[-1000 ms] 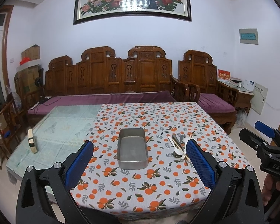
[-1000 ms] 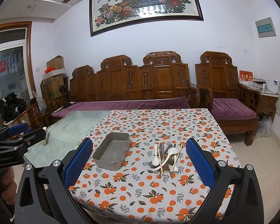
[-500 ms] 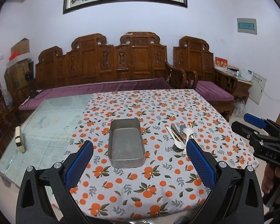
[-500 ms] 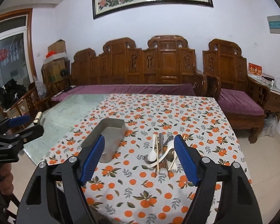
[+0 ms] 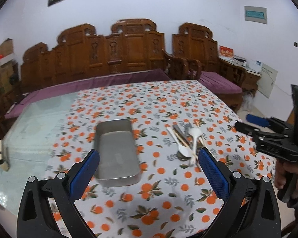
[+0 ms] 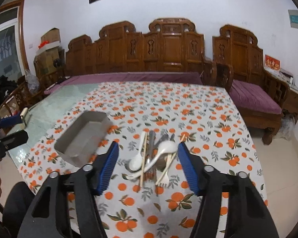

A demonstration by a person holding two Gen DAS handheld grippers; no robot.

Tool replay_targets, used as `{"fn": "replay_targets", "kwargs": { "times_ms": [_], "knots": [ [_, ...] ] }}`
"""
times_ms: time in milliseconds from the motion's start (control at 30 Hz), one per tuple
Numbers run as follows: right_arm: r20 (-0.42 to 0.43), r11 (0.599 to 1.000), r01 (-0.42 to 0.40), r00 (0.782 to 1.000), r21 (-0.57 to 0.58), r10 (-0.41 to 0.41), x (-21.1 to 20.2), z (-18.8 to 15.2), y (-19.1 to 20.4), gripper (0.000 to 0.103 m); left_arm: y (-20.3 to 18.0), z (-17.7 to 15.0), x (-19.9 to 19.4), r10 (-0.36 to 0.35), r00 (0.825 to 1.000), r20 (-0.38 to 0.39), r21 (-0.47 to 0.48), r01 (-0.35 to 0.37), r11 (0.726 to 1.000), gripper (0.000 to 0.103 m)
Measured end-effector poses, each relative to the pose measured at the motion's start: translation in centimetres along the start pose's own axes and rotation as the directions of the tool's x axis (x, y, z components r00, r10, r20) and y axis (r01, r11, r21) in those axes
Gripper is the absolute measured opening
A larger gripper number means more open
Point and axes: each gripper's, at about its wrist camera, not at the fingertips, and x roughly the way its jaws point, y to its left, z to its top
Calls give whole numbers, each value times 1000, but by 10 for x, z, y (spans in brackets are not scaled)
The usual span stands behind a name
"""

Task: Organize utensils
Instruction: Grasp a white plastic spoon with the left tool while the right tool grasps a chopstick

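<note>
I hold my right gripper (image 6: 148, 166) low in the right wrist frame, its blue-padded jaws spread apart around nothing, lined up on the heap of utensils (image 6: 153, 154) at frame centre, which I judge is my first pick. My left gripper (image 5: 149, 170) hangs at the bottom of the left wrist frame, likewise spread wide and empty, just in front of the rectangular grey metal tray (image 5: 117, 148) at centre, probably to steady it or wait its turn. The tray lies bare on the orange-patterned tablecloth (image 6: 188, 109), left of the heap and apart from it, so nothing has been sorted into it yet.

Counting the heap: two white plastic spoons (image 6: 137, 158), crossing one another; one pale fork (image 6: 163, 178) at the lower edge, tines toward me; several pale wooden chopsticks (image 6: 144, 154), at least three; and dark metal pieces (image 6: 151, 138) beneath, too tangled to number. One tray, one heap.
</note>
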Motion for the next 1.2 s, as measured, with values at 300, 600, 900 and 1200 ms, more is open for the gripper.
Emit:
{"fn": "replay_targets", "kwargs": {
  "times_ms": [300,600,900,1200],
  "knots": [
    [-121,999,-10,993,39,15,48,-37,-33,40,-25,-6,74,-89,990,-107,34,93,995,89],
    [-166,997,36,986,66,-25,61,-50,-54,40,-47,-11,157,-148,959,-241,-26,146,989,79],
    [-194,995,43,981,85,-26,70,-58,-64,40,-63,-21,226,-203,914,-351,-112,174,978,54],
    [-202,997,29,979,73,-14,77,-59,-55,40,-53,-27,248,-248,891,-381,-220,174,960,25]
  ]
}}
